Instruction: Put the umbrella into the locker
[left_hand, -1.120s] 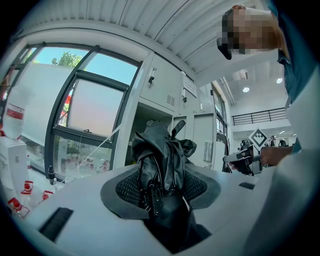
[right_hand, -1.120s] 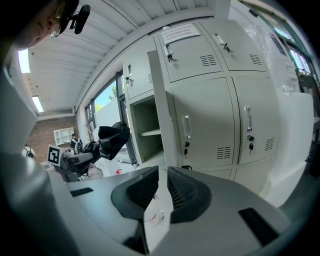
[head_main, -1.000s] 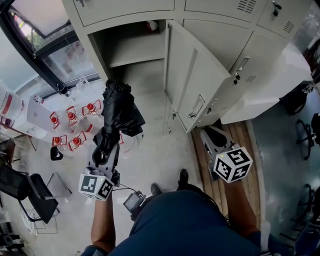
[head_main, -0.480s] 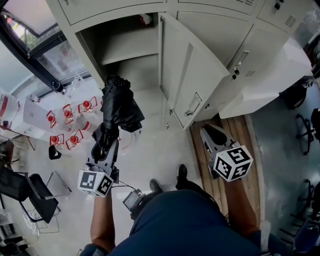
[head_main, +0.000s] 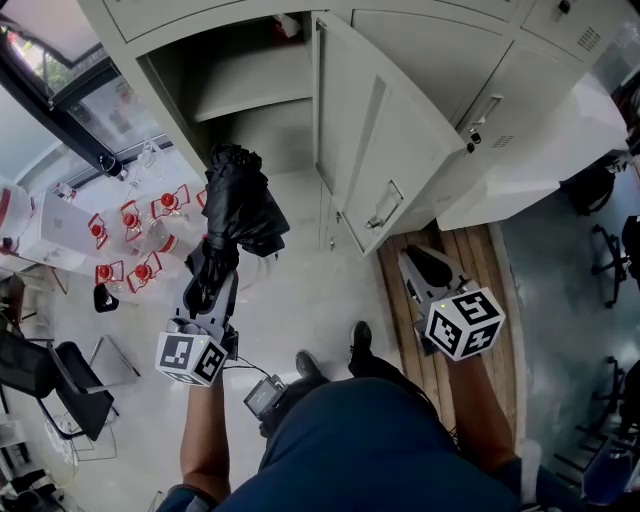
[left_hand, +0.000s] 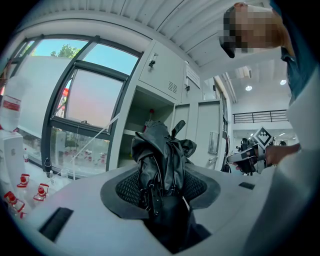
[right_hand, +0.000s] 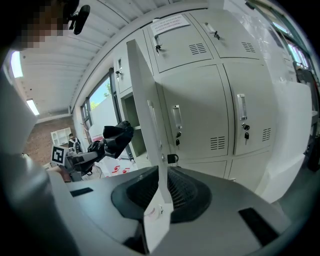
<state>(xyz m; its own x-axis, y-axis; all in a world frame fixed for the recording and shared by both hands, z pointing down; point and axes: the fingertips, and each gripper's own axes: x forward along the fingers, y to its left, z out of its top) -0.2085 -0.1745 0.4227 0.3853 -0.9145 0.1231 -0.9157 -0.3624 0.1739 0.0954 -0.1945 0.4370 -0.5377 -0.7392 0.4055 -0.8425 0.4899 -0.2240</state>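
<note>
I hold the folded black umbrella (head_main: 238, 200) in my left gripper (head_main: 208, 295), jaws clamped around its lower end. The bunched canopy sticks out past the fingertips toward the open locker compartment (head_main: 255, 130), but it is outside, just in front of the opening. A shelf (head_main: 260, 95) crosses the upper part of that compartment. The locker door (head_main: 380, 140) stands swung out to the right of the umbrella. My right gripper (head_main: 418, 268) is at the door's lower free corner. In the right gripper view the door's thin edge runs between the jaws and they seem to pinch it, though the contact itself is hard to make out. Left of the umbrella, below the window (head_main: 45, 45), small red-and-white items (head_main: 140, 270) sit low down. Wooden boards (head_main: 485, 260) lie under my right gripper.
</note>
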